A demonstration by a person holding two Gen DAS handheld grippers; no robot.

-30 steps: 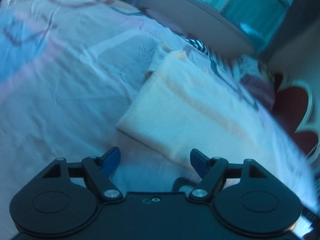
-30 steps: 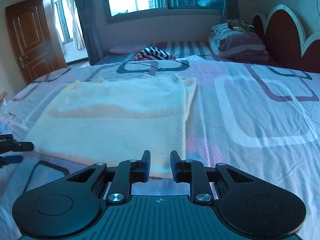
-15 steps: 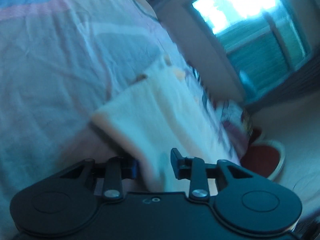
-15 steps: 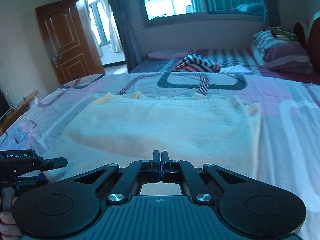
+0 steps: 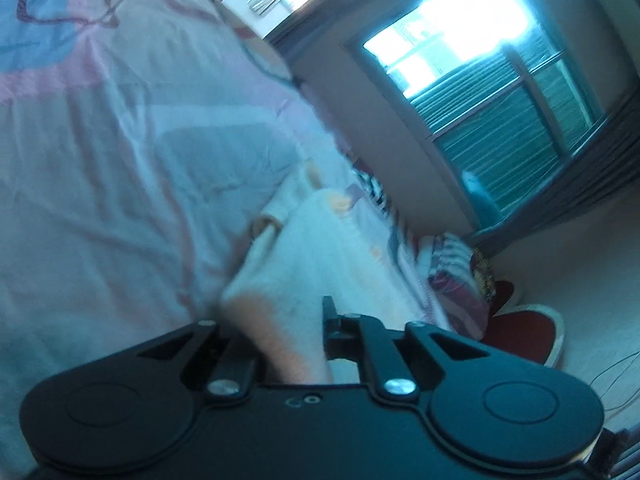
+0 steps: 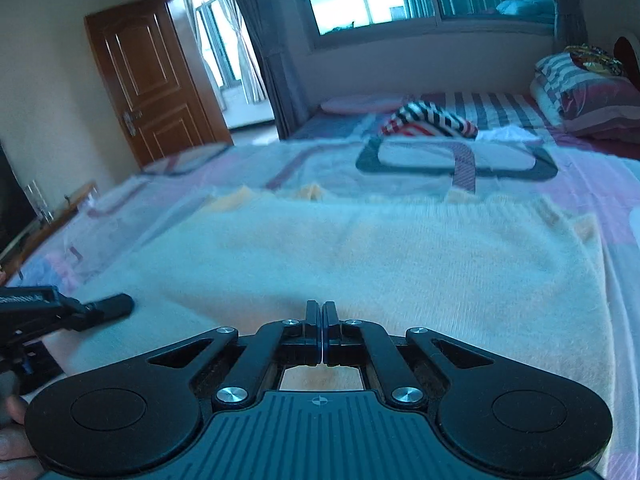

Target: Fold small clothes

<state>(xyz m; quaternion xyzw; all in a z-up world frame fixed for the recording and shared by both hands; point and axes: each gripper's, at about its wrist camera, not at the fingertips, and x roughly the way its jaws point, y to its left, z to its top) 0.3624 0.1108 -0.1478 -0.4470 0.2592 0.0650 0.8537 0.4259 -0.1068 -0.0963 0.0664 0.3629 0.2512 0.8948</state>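
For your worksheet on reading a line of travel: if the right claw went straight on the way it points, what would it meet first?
Most likely the cream garment spread on the bed; the shut right claw points down at it, though depth is unclear.

A cream fuzzy garment (image 6: 360, 264) lies spread flat on the patterned bedspread (image 6: 580, 176).

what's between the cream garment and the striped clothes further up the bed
Only bare patterned bedsheet lies between the cream garment and the striped clothes; the right wrist view shows it.
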